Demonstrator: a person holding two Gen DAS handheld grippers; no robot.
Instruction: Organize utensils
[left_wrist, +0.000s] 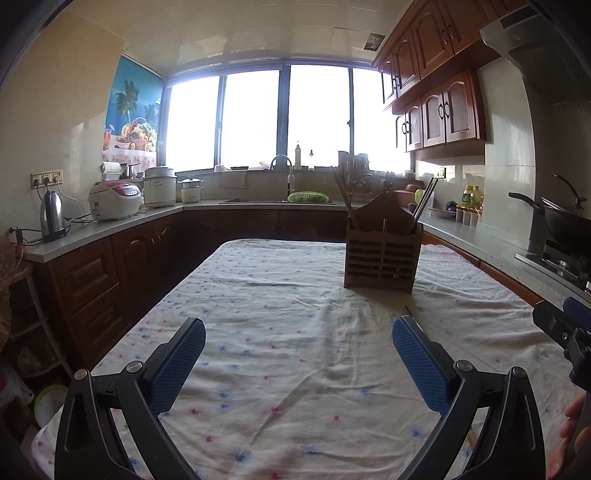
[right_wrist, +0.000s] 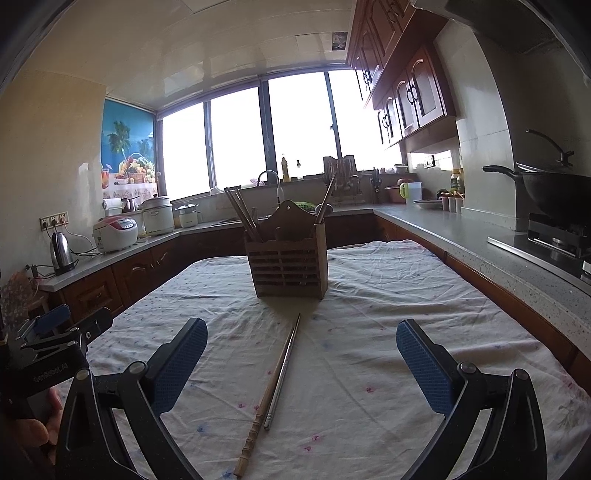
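Jaws, left: left gripper (left_wrist: 298, 363) stands wide apart and empty, blue textured pads (left_wrist: 177, 365) over bare cloth.
Jaws, right: right gripper (right_wrist: 301, 363) also spread wide, holding nothing.
Task items: two loose utensils lie on the white flower-print tablecloth (right_wrist: 388, 332) between the right jaws, a brown wooden chopstick with a ringed handle (right_wrist: 264, 402) and a slim silver metal chopstick (right_wrist: 282, 369); they lie side by side, touching or nearly so, tips pointing away from the jaws.
Destination: brown slatted wooden utensil holder (right_wrist: 290, 267) stands upright straight ahead of the right jaws, beyond the chopstick tips; several chopsticks already lean in it. From the left jaws it sits ahead and to the right.
Stage, judged: pick-up not yet begun; the right gripper is better placed.
Risk 1: closing on both sticks at once could make them scissor or roll, since they are thin, round and differ in material.
Risk 2: pads pressed too low may pinch the loose, wrinkled cloth and drag it, shifting the holder.
Risk 3: a long stick lifted by one end may swing and strike the leaning chopsticks or tip the holder.
Edges: grey countertop (right_wrist: 480, 251) runs close along the table right of the right jaws; the left gripper hovers just beside its left finger.
Open room: bare cloth ahead of and around both jaws, widest before the left pair.
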